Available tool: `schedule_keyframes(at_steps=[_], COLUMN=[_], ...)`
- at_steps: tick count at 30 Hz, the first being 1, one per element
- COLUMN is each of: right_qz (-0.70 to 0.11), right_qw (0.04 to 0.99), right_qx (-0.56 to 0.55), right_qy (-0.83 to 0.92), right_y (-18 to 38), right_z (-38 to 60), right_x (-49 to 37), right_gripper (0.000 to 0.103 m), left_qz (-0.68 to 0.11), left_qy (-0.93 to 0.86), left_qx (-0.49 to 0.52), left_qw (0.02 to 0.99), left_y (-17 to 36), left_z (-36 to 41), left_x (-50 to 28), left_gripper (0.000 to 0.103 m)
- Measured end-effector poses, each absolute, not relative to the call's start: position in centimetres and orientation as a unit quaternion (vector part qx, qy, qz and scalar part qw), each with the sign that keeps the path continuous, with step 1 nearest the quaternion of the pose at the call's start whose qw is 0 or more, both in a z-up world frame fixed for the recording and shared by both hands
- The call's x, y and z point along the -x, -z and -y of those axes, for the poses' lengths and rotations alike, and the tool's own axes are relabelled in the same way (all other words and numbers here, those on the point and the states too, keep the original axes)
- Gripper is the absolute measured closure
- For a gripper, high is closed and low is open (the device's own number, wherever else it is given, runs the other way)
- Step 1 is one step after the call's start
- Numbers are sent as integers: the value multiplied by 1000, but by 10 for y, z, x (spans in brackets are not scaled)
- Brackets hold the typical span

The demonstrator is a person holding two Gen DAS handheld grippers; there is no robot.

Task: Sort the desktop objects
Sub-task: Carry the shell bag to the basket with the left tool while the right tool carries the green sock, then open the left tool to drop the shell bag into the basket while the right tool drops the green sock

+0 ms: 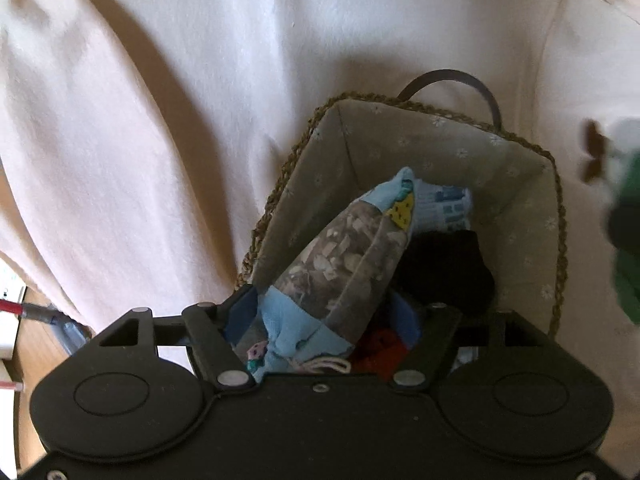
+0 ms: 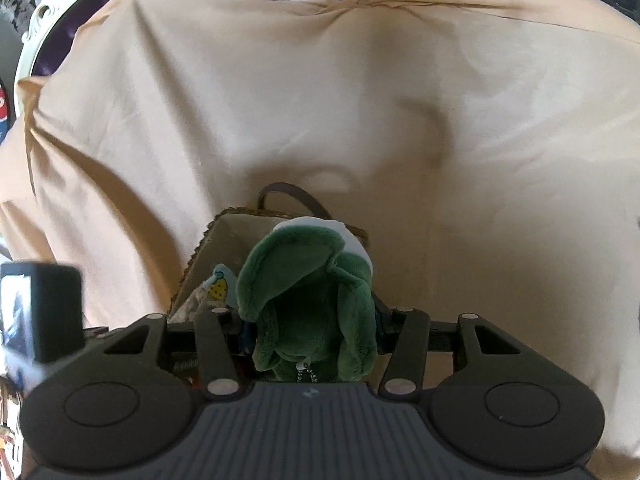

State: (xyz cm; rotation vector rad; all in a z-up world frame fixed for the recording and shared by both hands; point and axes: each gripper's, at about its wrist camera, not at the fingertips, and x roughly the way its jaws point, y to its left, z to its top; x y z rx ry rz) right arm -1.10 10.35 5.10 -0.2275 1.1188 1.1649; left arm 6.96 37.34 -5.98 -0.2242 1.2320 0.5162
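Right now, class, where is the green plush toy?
The green plush toy sits between the right tongs, centre of the right wrist view, in front of the woven basket on the beige cloth.

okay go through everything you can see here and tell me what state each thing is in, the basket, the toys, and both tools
Basket: upright on the cloth, open-topped, partly filled.
Camouflage pouch: held over the basket, tip pointing into it.
Left tool: shut on the camouflage pouch.
Green plush toy: gripped, in front of the basket.
Right tool: shut on the green plush toy.
Black item: lying inside the basket.
Cloth: draped, wrinkled.
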Motion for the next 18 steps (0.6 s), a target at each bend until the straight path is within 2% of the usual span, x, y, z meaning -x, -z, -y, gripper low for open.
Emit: schedule_keyframes(at_steps=[3,6,12,18], right_qz=[-501,-497,-491,-489], right_qw=[681,680,678,686], right_qx=[103,100,87,63], right_qy=[-523,-530,-539,-534], right_y=[-49,-50,-53,-57], right_z=[-116,-122,-121,-105], right_x=[16,18,20,9], right_gripper=[50,47,36,35], left_qz=[-562,-551,-551,-560], left_qy=[-242,-248,-264,-263], left_qx=[100,106,110,108], left_qw=[785,789,784,778], left_y=[53,46,44,51], left_z=[-372,-374,-381,-380], left_x=[-61,-58,-64,-61], left_gripper=[33,26,26,26])
